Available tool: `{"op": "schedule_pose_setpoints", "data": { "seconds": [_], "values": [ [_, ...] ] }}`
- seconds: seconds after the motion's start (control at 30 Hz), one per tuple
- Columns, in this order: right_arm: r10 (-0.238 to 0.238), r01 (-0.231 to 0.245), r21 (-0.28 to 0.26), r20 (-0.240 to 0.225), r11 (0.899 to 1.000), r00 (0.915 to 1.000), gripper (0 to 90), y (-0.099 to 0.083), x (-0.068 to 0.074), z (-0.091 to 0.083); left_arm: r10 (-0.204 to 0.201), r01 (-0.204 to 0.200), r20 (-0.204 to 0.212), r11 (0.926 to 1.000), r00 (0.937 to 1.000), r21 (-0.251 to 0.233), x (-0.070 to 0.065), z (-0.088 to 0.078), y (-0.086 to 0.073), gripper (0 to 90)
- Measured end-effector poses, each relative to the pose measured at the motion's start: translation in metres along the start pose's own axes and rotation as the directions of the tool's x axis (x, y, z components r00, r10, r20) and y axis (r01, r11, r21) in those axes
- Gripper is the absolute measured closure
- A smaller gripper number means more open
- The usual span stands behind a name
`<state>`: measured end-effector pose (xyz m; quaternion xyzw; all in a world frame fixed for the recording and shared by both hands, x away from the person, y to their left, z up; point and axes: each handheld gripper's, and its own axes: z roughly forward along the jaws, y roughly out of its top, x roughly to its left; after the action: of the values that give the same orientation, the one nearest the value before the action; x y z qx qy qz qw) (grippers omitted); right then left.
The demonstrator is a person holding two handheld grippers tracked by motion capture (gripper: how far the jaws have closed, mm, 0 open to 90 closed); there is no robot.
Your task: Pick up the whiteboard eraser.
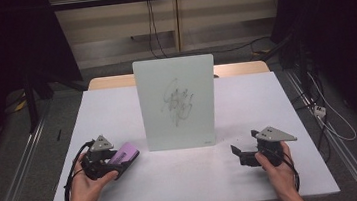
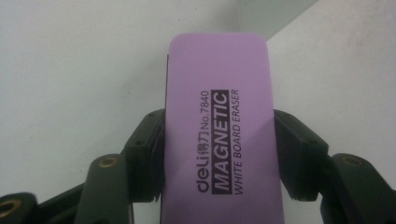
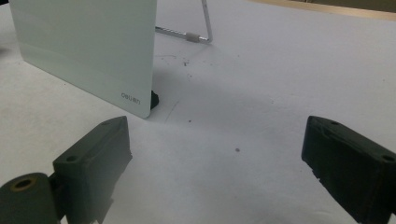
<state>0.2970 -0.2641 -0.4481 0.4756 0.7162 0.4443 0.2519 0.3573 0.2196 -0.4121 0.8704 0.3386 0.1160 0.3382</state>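
1. The purple eraser (image 2: 219, 135) sat clamped in the left tongs (image 1: 117, 163), low over the bench (image 1: 185, 180), perhaps touching it.
2. The scribbled whiteboard (image 1: 177, 103) stood upright just beyond.
3. The right tongs (image 3: 215, 172) gaped, holding nothing.

Lilac eraser (image 2: 219, 126) with black lettering; pale whiteboard (image 1: 176, 100) with grey scribble; black tongs (image 3: 215, 163); white table (image 1: 267, 101)

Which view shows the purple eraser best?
The left gripper view: the purple eraser sits close up between the left gripper jaws, which press on its long sides, and its printed label is readable. The high view shows it small, angled from that gripper toward the whiteboard. The right gripper view faces the whiteboard's lower corner instead.
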Motion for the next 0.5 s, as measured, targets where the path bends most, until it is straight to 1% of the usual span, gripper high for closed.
{"op": "schedule_pose_setpoints", "data": {
  "seconds": [0.07,0.17,0.23,0.27,0.33,0.43,0.47,0.5],
  "values": [
    [-0.002,0.002,-0.001,0.001,1.000,1.0000,8.1,0.000,0.000,-0.001,-0.017,0.017,0.003,0.9995,0.9998,-0.025,0.000,-0.002,-0.001,41.1],
    [-0.002,0.002,-0.004,0.001,1.000,1.0000,8.1,0.000,0.000,-0.002,-0.026,0.026,-0.001,0.9970,0.9997,-0.072,0.000,-0.006,-0.001,41.1],
    [-0.007,0.007,-0.005,0.002,1.000,1.0000,8.1,-0.001,0.000,-0.003,-0.027,0.027,0.007,0.9939,0.9996,-0.107,0.000,-0.008,-0.001,41.1],
    [-0.011,0.011,-0.005,0.008,1.000,0.9999,8.1,-0.001,0.000,-0.003,-0.022,0.022,0.000,0.9909,0.9997,-0.133,-0.001,-0.010,-0.001,41.1],
    [-0.008,0.008,-0.005,0.007,1.000,0.9999,8.2,-0.001,0.000,-0.003,-0.020,0.020,0.001,0.9897,0.9998,-0.142,-0.001,-0.011,-0.001,41.1],
    [-0.006,0.006,-0.007,0.008,1.000,1.0000,8.2,-0.001,-0.001,-0.004,-0.012,0.010,-0.008,0.9844,0.9999,-0.176,-0.002,-0.013,0.000,41.1],
    [-0.006,0.006,-0.007,0.008,1.000,1.0000,8.2,-0.001,-0.001,-0.004,-0.013,0.013,-0.002,0.9820,0.9999,-0.189,-0.002,-0.014,0.000,41.1],
    [-0.005,0.005,-0.007,0.007,1.000,1.0000,8.1,-0.001,-0.001,-0.004,-0.011,0.009,-0.013,0.9810,0.9999,-0.194,-0.003,-0.015,0.000,41.1]
  ]
}}
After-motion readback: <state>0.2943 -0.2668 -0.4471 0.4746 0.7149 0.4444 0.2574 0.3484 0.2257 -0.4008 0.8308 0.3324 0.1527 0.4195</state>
